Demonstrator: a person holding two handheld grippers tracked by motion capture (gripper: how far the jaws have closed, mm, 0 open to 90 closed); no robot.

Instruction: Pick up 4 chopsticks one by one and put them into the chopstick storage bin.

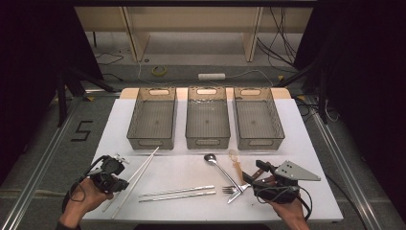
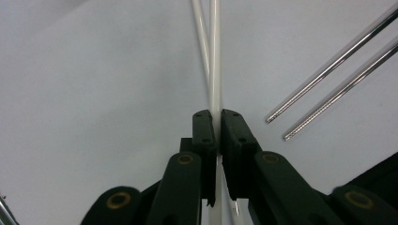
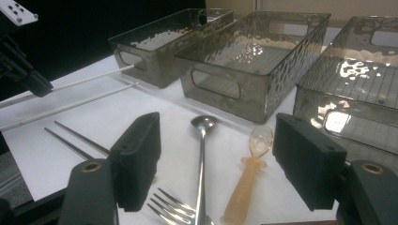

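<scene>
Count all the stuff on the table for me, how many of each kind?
White chopsticks: 2, one pinched in the shut left gripper
Metal chopsticks: 2
Metal spoon: 1
Metal fork: 1
Clear orange spoon: 1
Clear bins: 3
Total: 10 things, with the open right gripper over the spoons and fork.
</scene>
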